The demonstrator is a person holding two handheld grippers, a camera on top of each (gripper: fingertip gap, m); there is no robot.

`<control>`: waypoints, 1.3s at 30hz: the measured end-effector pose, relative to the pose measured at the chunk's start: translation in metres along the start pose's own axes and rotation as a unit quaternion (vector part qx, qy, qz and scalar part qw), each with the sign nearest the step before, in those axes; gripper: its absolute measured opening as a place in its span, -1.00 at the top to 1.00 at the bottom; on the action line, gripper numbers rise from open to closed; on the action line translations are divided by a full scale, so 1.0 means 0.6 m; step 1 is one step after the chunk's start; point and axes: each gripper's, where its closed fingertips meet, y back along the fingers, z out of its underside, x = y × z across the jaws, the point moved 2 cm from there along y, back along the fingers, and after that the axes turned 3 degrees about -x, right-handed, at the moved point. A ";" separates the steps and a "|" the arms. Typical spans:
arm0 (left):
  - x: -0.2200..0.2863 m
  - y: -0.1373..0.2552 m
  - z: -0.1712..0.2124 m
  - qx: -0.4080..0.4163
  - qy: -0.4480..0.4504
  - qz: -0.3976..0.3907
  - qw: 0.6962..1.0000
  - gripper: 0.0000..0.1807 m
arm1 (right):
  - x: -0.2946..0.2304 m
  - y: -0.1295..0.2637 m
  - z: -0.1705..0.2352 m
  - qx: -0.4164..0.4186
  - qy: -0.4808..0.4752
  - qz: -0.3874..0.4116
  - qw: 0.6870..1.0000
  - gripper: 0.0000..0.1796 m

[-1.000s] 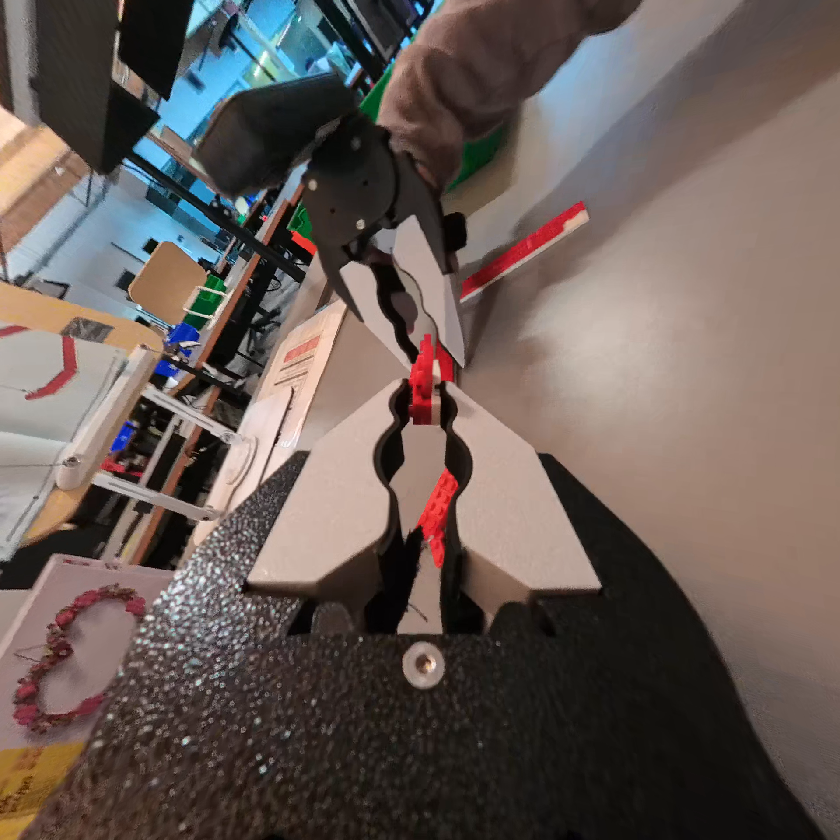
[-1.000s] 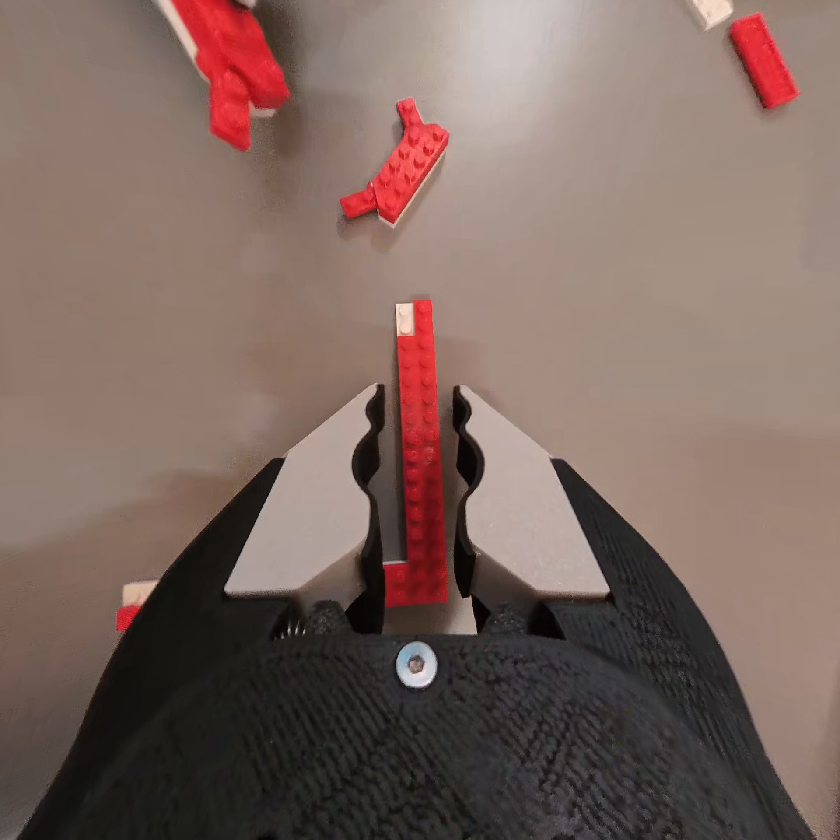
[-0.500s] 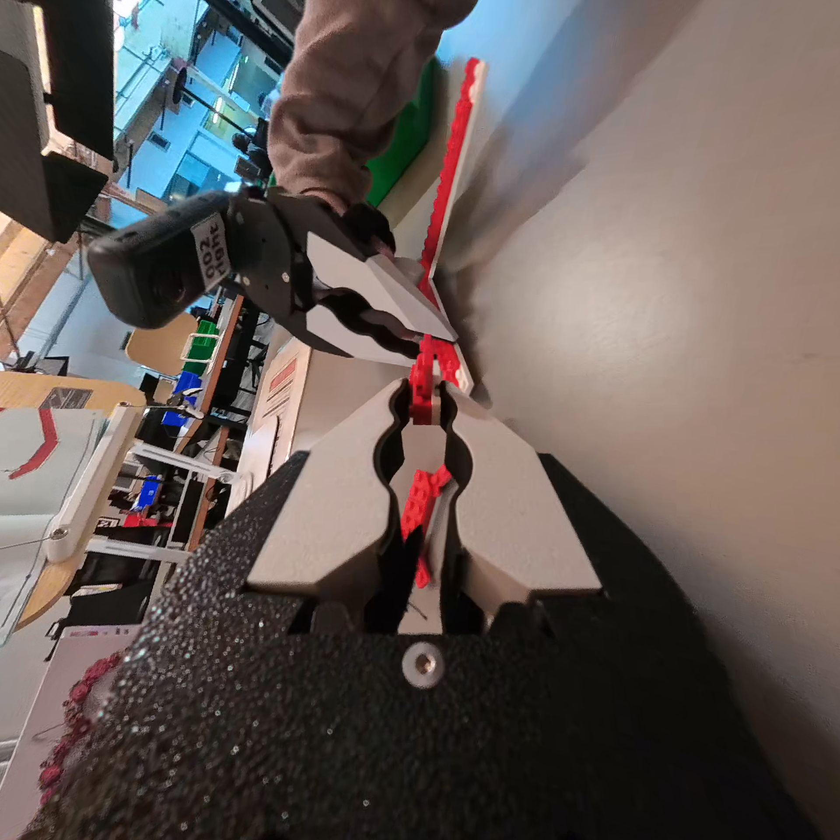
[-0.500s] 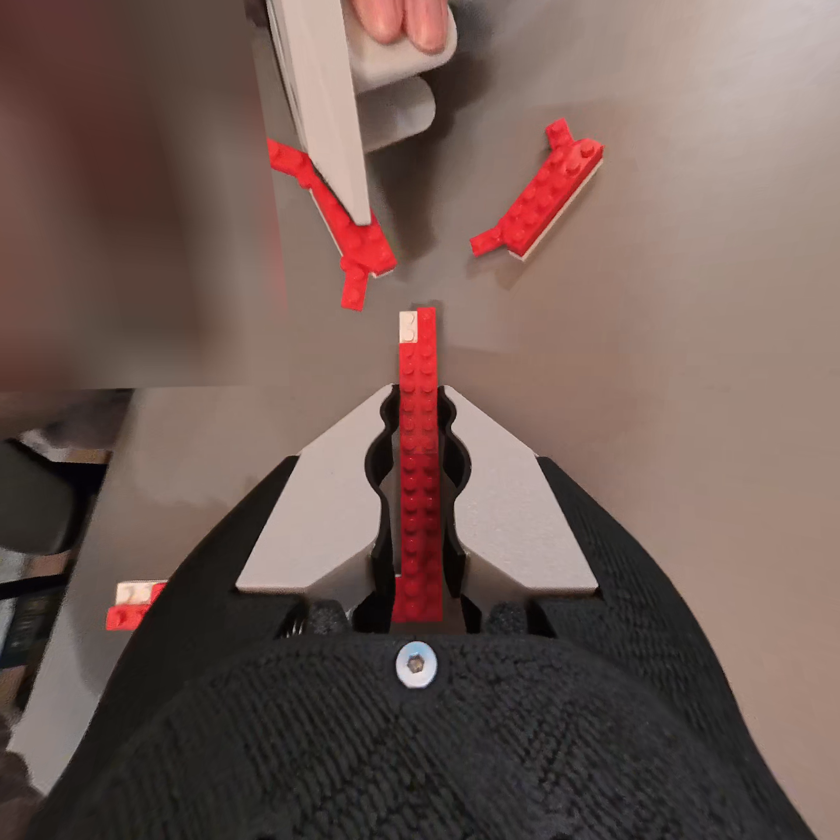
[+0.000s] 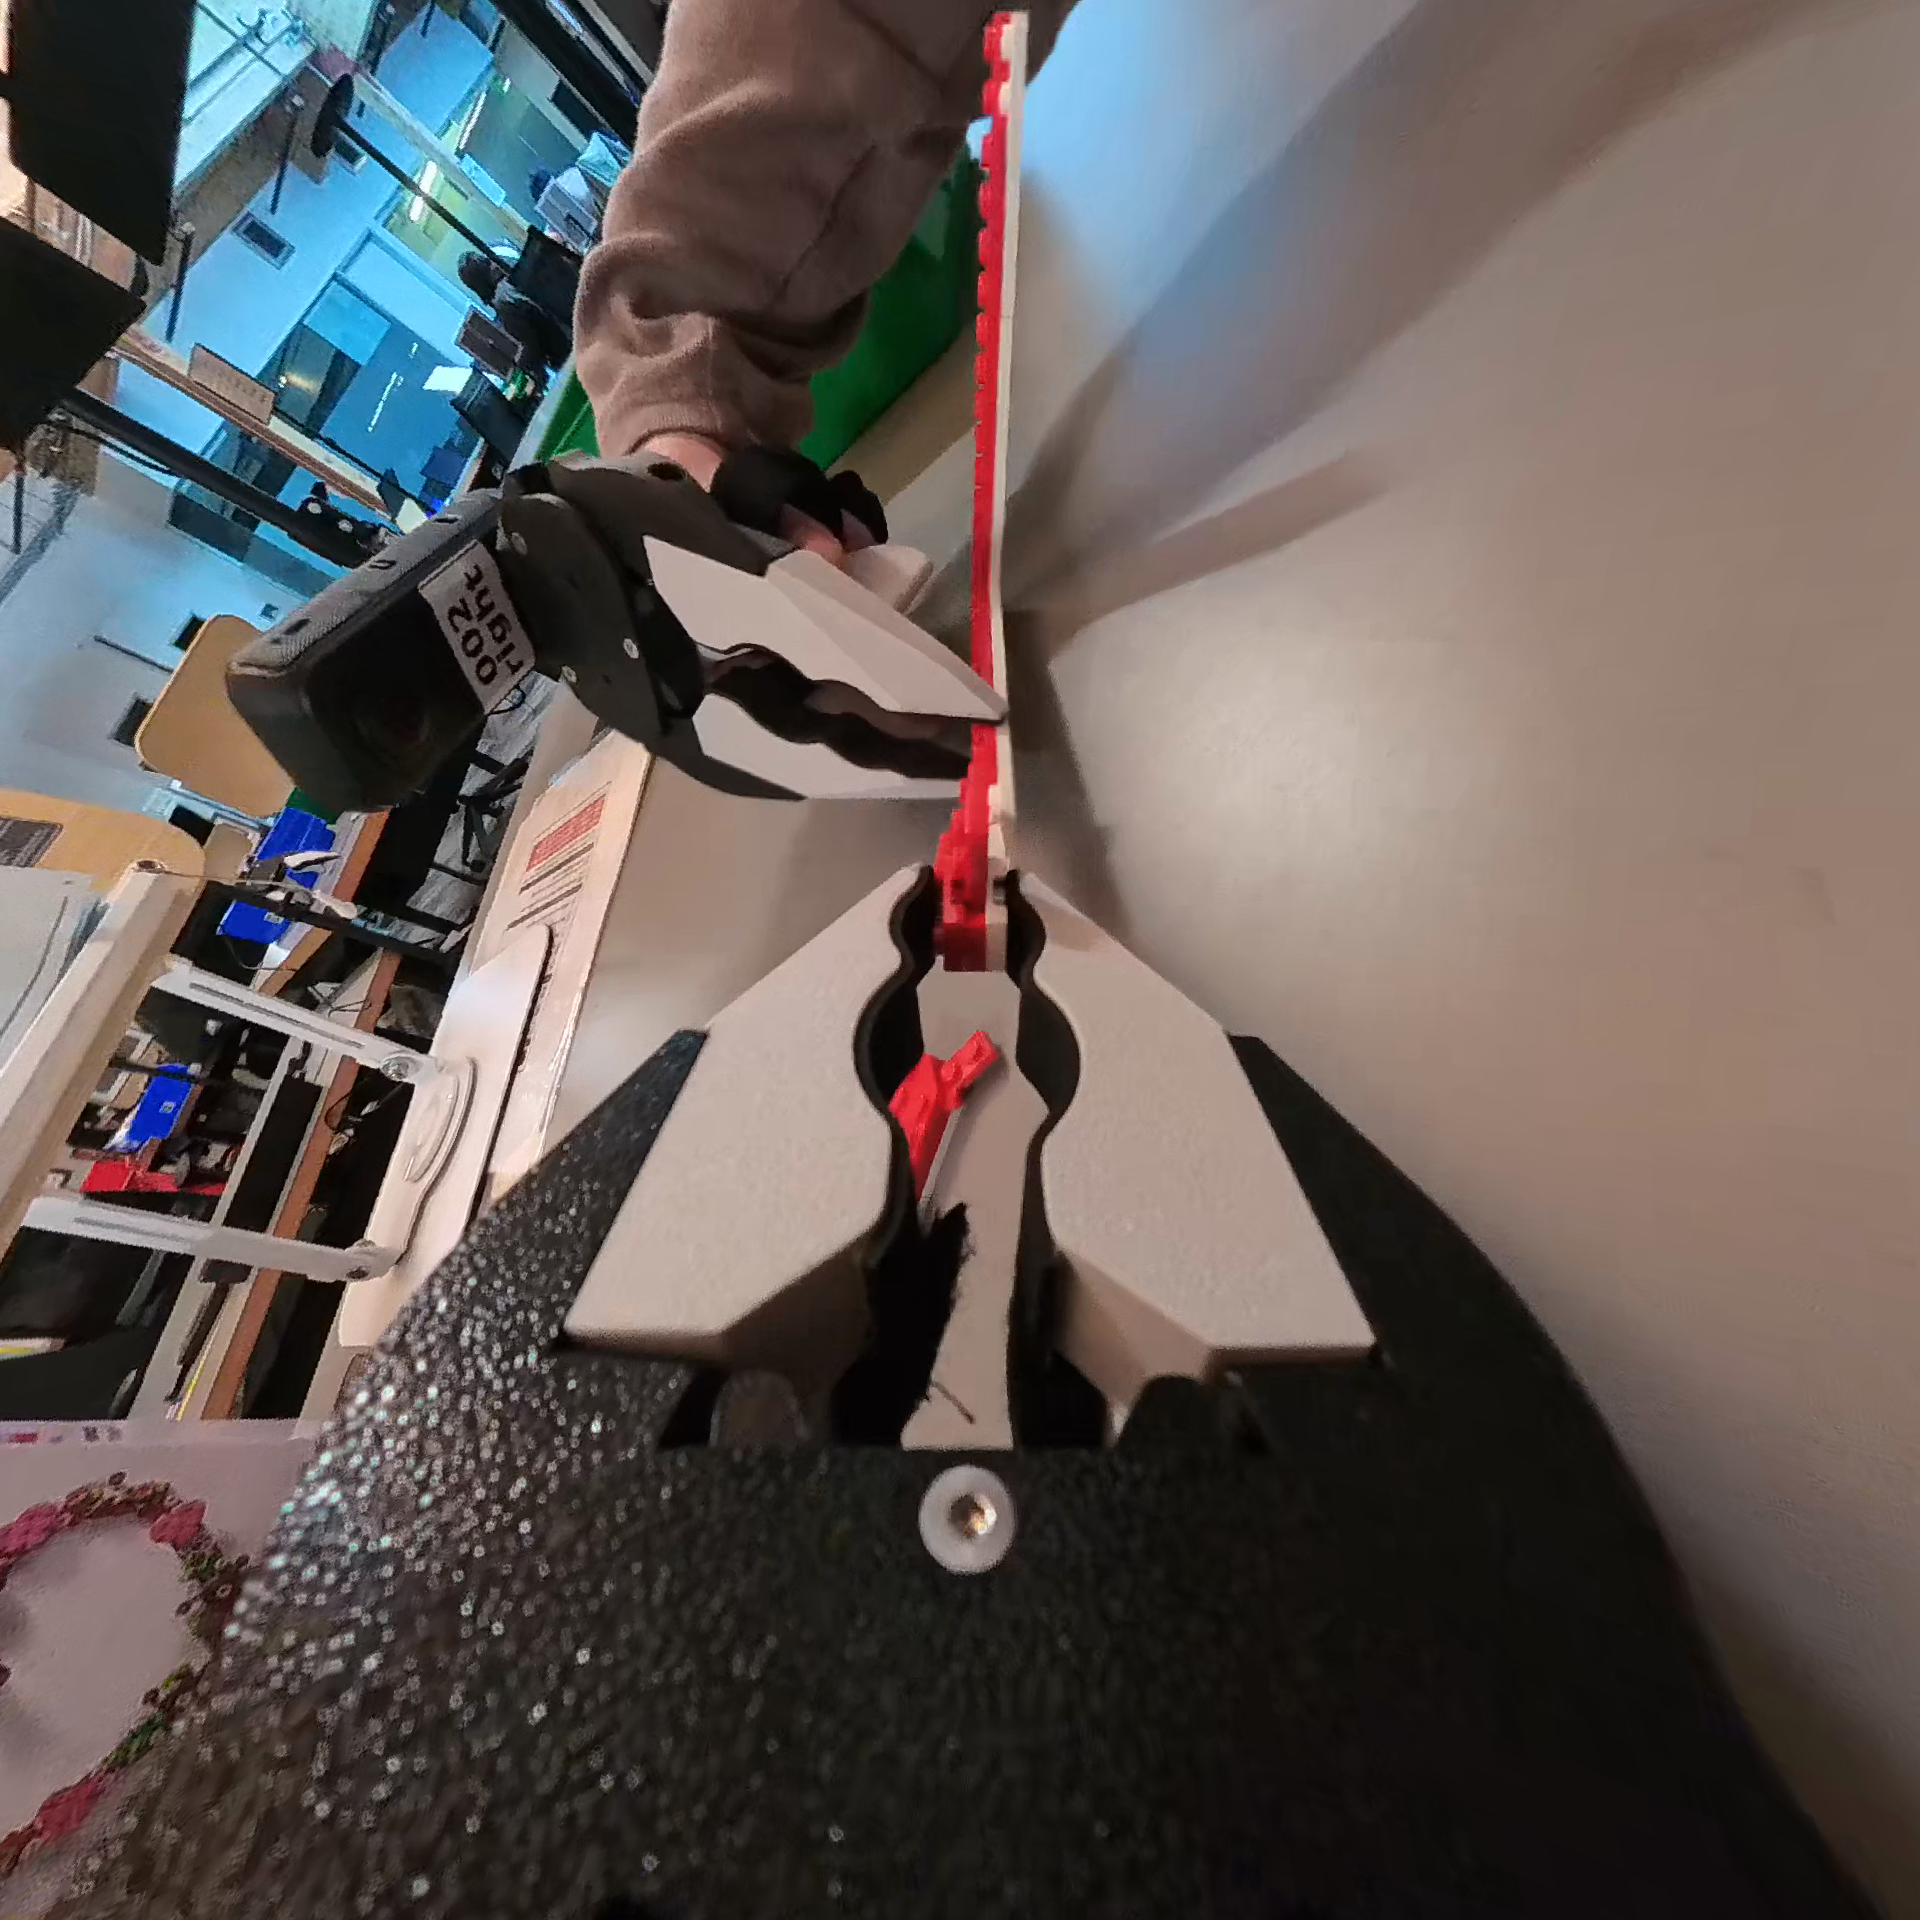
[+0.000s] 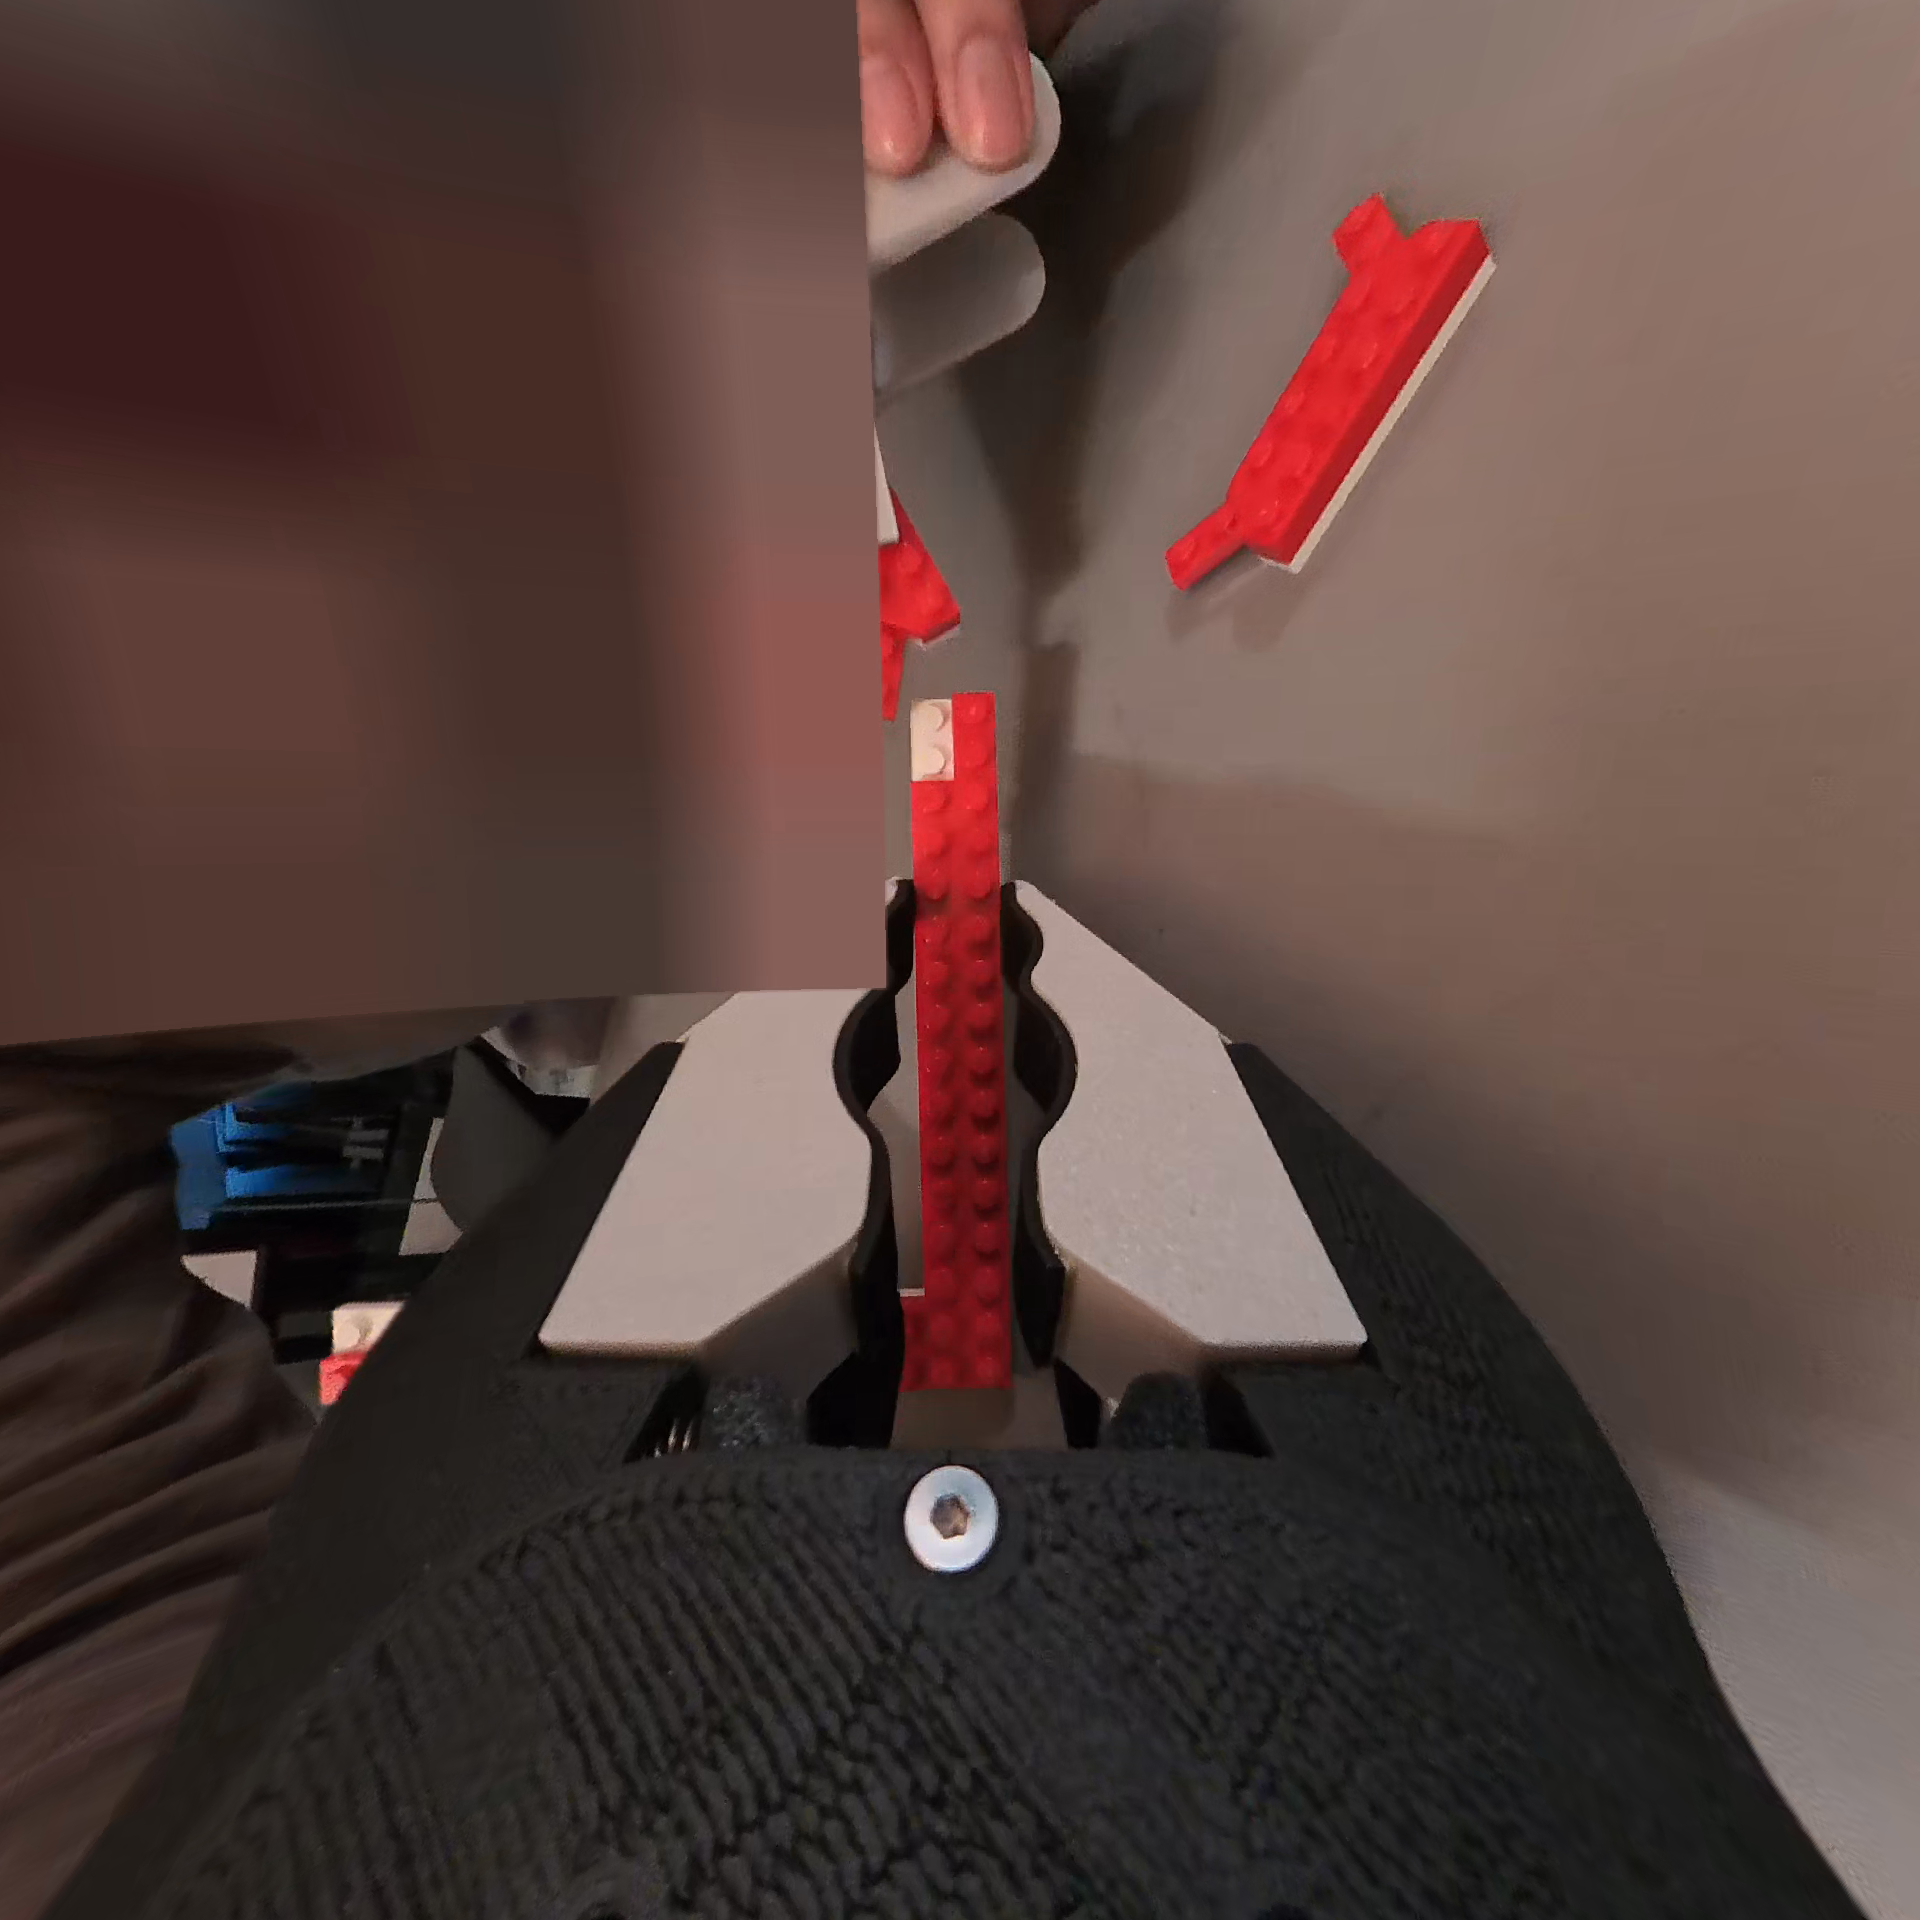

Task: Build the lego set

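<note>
My left gripper (image 5: 971,896) is shut on a small red-and-white lego assembly (image 5: 966,925), pinched at the fingertips above the grey table (image 5: 1507,831). My right gripper (image 6: 956,899) is shut on a long red plate (image 6: 961,1091) with a white piece (image 6: 932,740) at its far end. In the left wrist view the right gripper (image 5: 977,740) holds that long plate (image 5: 987,364) edge-on, its lower end right at the left gripper's piece. In the right wrist view that small assembly (image 6: 914,592) sits just beyond the plate's tip, partly hidden.
A loose red-and-white assembly (image 6: 1340,395) lies on the table to the right, and it also shows between my left fingers (image 5: 940,1091). A green baseplate (image 5: 894,312) lies behind a person's sleeve (image 5: 748,208). A small red-and-white piece (image 6: 353,1351) sits near the table edge. Left tips to right tips: about 6 cm.
My right gripper shut on the long red plate, lifted it off the table and brought its end up to the small assembly held in my left gripper.
</note>
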 end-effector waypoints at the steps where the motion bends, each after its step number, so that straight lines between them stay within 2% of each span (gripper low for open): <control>1: -0.002 0.002 0.001 -0.001 0.000 -0.003 1.000 0.89 | 0.001 0.001 0.000 -0.001 -0.004 0.002 1.000 0.84; 13: 0.003 -0.002 0.003 -0.023 -0.054 -0.023 0.998 0.89 | 0.022 0.002 0.013 -0.052 0.037 0.117 0.991 0.85; 21: 0.003 -0.004 0.003 -0.038 -0.078 -0.041 0.995 0.89 | 0.025 0.001 0.014 -0.090 0.131 0.276 0.948 0.84; 31: 0.014 -0.011 -0.009 -0.042 -0.111 -0.048 0.992 0.89 | 0.020 -0.010 0.017 -0.058 0.171 0.363 0.914 0.83; 34: 0.012 -0.009 -0.008 -0.048 -0.107 -0.053 0.992 0.89 | 0.017 0.003 0.014 -0.045 0.187 0.406 0.893 0.61; 36: 0.008 -0.006 -0.004 -0.060 -0.101 -0.060 0.991 0.89 | -0.004 0.022 0.009 -0.011 0.193 0.444 0.875 0.58; 37: 0.007 -0.003 -0.005 -0.063 -0.102 -0.063 0.991 0.89 | -0.019 0.033 0.010 0.006 0.197 0.468 0.861 0.56; 39: 0.013 0.002 -0.007 -0.060 -0.106 -0.054 0.991 0.89 | -0.047 0.056 0.030 0.000 0.231 0.539 0.810 0.53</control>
